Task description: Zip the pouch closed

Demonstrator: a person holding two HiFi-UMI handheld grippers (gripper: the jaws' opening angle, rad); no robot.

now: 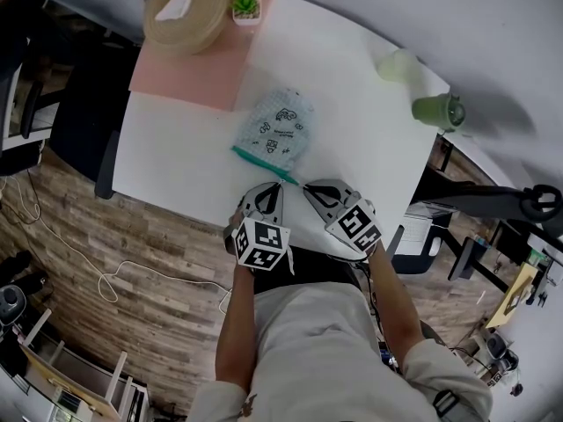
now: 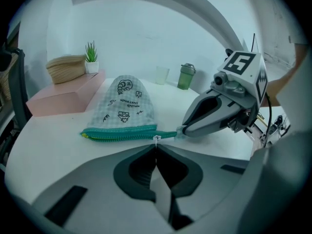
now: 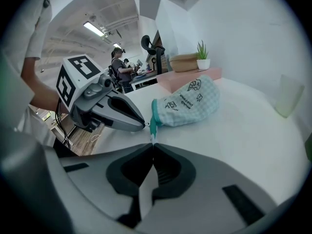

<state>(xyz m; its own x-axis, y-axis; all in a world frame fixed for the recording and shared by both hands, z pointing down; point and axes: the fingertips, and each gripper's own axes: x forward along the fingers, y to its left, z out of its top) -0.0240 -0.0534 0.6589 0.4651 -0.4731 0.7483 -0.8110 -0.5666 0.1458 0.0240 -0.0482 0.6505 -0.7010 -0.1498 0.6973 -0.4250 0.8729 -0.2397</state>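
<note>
Your left gripper point(image 2: 156, 149): jaws closed on the zipper pull point(image 2: 157, 138). Your right gripper point(image 3: 152, 147), just beside it, is closed on the zipper tail point(image 3: 152, 130). The pouch point(image 1: 275, 130) lies flat just ahead, zipper edge toward you. Bare table point(image 1: 176, 156) spreads to either side, its near edge beneath both grippers.

No word can be read in any view. The pouch point(image 2: 124, 106) bears a short line of small dark lettering point(image 2: 127, 101) among doodle drawings on its checked cloth; the letters are too small and too turned to make out. The cube point(image 1: 262, 244) on the left gripper point(image 1: 283, 185) and the cube point(image 1: 359, 225) on the right gripper point(image 1: 304, 188) carry black-and-white square markers point(image 2: 242, 62). These are blocky code patterns, not letters or numbers.
</note>
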